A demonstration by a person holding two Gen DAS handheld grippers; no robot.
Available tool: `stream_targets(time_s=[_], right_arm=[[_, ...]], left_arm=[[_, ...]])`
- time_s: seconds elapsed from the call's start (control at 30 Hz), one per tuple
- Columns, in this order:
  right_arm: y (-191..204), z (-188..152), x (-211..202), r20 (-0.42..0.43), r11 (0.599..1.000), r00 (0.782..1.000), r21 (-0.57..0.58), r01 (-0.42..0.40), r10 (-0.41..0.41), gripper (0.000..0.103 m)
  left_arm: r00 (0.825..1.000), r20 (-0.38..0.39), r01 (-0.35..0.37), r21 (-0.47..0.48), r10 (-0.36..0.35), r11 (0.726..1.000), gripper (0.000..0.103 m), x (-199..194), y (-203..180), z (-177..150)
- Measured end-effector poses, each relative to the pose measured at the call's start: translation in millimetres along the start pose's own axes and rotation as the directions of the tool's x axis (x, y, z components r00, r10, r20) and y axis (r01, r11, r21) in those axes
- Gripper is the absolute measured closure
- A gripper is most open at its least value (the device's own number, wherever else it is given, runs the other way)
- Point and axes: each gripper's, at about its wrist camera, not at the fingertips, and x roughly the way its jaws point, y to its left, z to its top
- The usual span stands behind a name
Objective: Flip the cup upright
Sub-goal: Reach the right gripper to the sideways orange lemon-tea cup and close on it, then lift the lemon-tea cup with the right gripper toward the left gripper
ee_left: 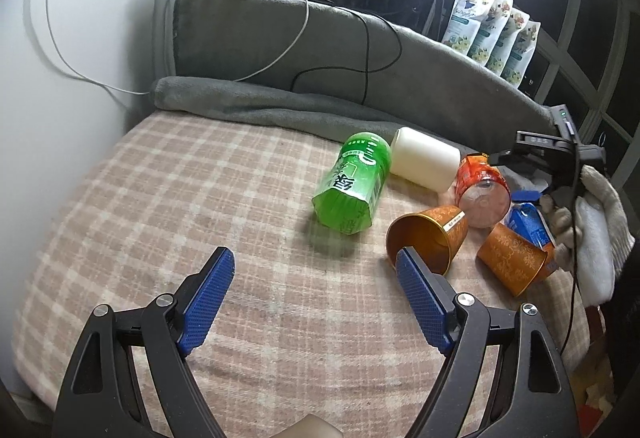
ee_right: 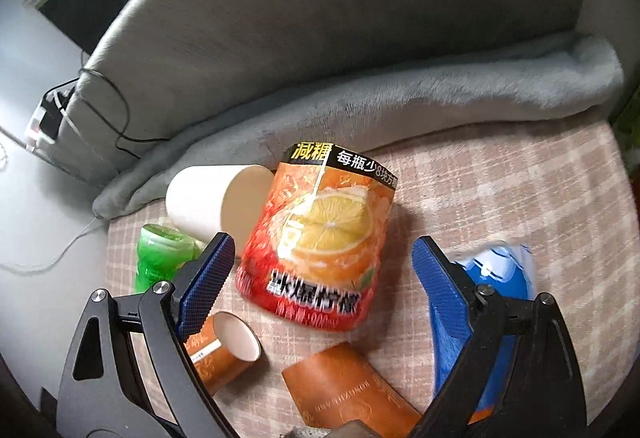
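While the plaid bed cover lies bare on its left half, an orange bottle reading "减糖" sits between the wide-open, empty right hand-held gripper, and an orange cup lies sideways touching the wide-open, empty left hand-held gripper.

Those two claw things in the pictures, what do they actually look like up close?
Each gripper, left and right, has black angular arms with triangular cutouts and round silver bolts. Its fingers carry flat blue pads with a fine bumpy texture. The hand holding the right one wears a pale knitted glove, and a thin black cable hangs beside it.
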Motion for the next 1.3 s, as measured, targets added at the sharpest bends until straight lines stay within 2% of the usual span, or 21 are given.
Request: stream_targets(time_s=[0.2, 0.57, 0.63, 0.67, 0.83, 1.13, 1.3], right_arm=[[-1.0, 13.3, 11.7, -0.005, 0.999, 1.000, 0.040, 0.006, -0.005, 0.011], [14.6, 26.5, 40.9, -0.056, 0.999, 0.998, -0.022, 0.032, -0.033, 0.011], [19.2, 26.6, 48.5, -0.081, 0.999, 0.996, -0.042, 0.024, -0.027, 0.012], [22.7, 25.5, 52.6, -0.086, 0.998, 0.996, -0.051, 0.029, -0.033, 0.018], [29.8, 23.4, 56.2, -0.076, 0.999, 0.997, -0.051, 0.016, -0.020, 0.020], [13.0, 24.9, 16.5, 0.005, 0.996, 0.997, -0.046, -0.071, 0.072, 0.022], [16.3, 19.3, -19.9, 0.053, 0.987, 0.988, -0.073, -0.144, 0.148, 0.022]], left_arm=[[1.000, 0.006, -0.006, -0.007, 0.006, 1.000, 0.020, -0.6, 3.6, 0.6], [1.000, 0.010, -0.016, -0.017, 0.016, 1.000, 0.020, 0.5, 7.4, -0.7], [1.000, 0.008, -0.017, -0.021, 0.017, 1.000, 0.020, 1.2, 8.5, -1.1], [1.000, 0.008, -0.017, -0.021, 0.017, 1.000, 0.020, 1.4, 8.7, -1.3], [1.000, 0.009, -0.019, -0.016, 0.019, 1.000, 0.020, 1.3, 8.0, -1.6], [1.000, 0.022, -0.022, -0.014, 0.023, 1.000, 0.020, -2.4, 8.2, -1.3], [0.999, 0.029, -0.019, -0.004, 0.019, 1.000, 0.020, -6.3, 5.3, -1.7]])
